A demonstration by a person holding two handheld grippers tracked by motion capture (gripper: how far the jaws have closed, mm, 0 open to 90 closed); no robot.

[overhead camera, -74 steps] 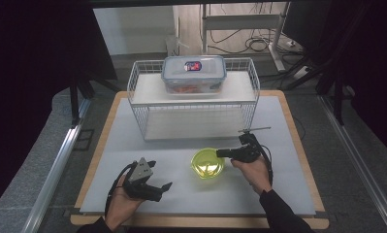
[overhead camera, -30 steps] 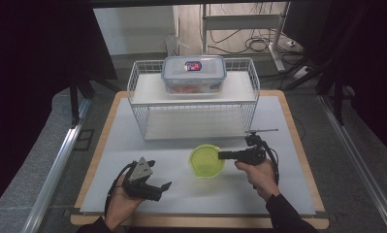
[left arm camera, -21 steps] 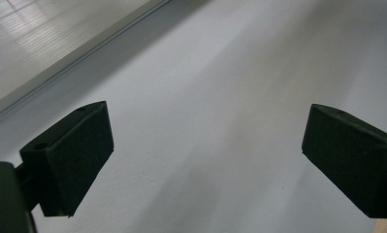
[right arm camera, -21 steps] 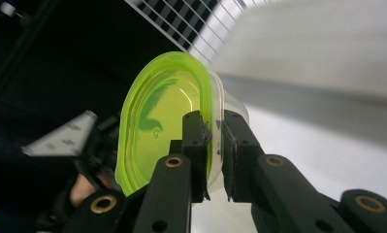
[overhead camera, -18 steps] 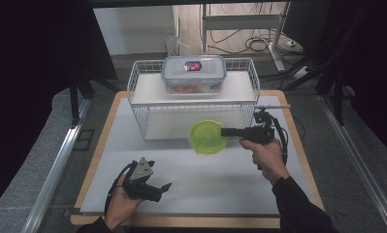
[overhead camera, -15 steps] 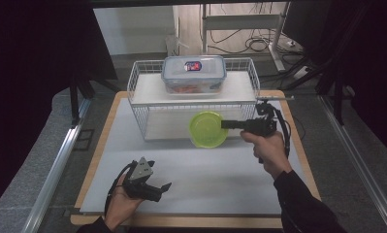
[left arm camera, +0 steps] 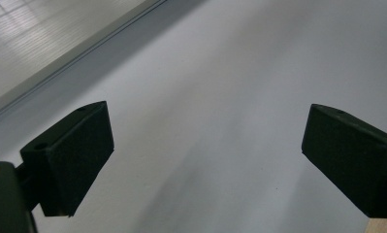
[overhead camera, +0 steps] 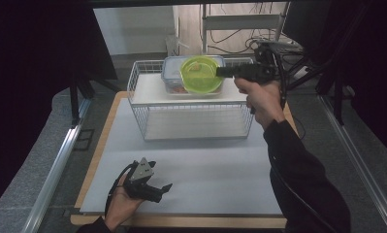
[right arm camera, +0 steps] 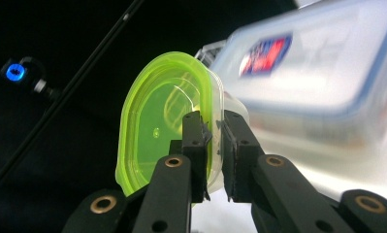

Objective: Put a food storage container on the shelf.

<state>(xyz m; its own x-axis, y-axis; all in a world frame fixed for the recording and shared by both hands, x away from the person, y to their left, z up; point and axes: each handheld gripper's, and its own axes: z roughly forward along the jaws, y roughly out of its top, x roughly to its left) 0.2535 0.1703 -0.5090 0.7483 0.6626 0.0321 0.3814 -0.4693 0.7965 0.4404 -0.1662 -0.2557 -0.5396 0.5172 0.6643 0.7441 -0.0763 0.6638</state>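
Item one: green-lidded round container [overhead camera: 199, 74], translucent body with lime-green lid, gripped at its rim by the right gripper [overhead camera: 221, 72], whose jaws are clenched on the edge; in the right gripper view the container [right arm camera: 167, 121] stands on edge, lid face turned toward the left of that picture, the rim pinched between the two black pads [right arm camera: 195, 131]. Position: held in the air above the top of the white wire rack [overhead camera: 137, 104], in front of and overlapping the clear lidded box [overhead camera: 170, 73] as seen from the high view; whether container and box touch cannot be told. Item two: clear lidded box, rectangular, blue-trimmed lid with a red and blue label [right arm camera: 265, 52], resting on the rack's upper shelf, reddish contents faintly visible through its wall. Item three: white wire rack, standing at the far side of the white table mat [overhead camera: 220, 170], lower level bare. Item four: left gripper [overhead camera: 163, 189], lying in the person's upturned left hand [overhead camera: 120, 204] at the near left corner of the mat, grey three-cornered plate on top; its jaws stand wide apart, released, with nothing between them, bare mat beneath in the left gripper view [left arm camera: 205, 121]. Item five: wooden table edge [overhead camera: 99, 145] framing the mat
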